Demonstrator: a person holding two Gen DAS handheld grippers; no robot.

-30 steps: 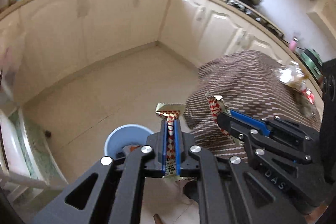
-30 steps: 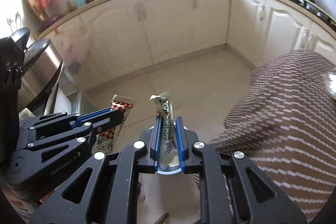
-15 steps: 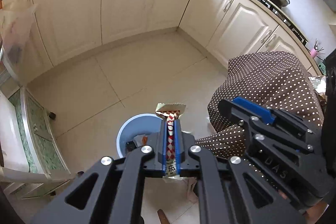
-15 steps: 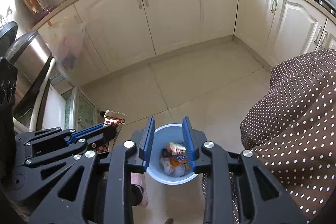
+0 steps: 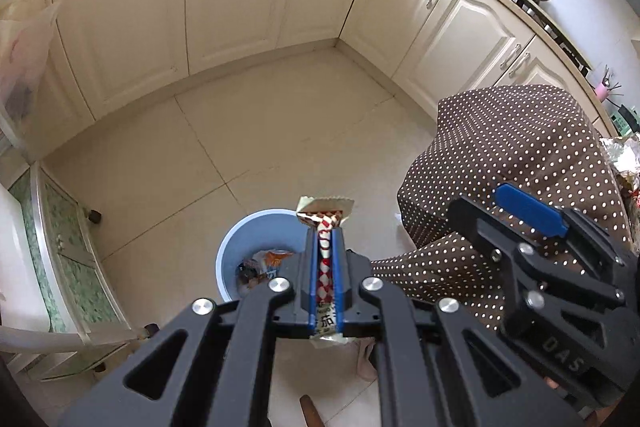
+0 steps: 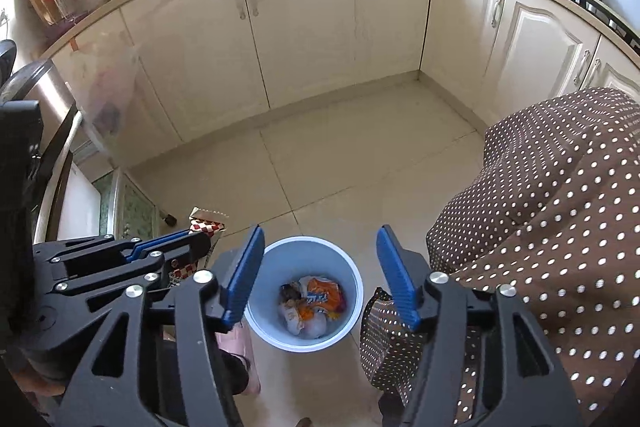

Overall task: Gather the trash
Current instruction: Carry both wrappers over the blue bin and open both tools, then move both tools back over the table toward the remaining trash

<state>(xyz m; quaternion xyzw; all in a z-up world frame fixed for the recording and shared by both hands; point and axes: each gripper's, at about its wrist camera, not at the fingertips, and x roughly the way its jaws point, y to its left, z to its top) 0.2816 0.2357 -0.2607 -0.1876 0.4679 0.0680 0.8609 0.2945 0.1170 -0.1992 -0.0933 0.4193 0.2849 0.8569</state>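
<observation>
Right gripper is hanging over the blue bin, its fingers just spreading wide, nothing between. Left gripper is pinching the checkered wrapper; I'd centre it over the bin before letting go.

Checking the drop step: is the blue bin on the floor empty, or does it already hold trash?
Not empty. The blue bin holds crumpled wrappers at its bottom, seen between the open right gripper jaws.
</observation>
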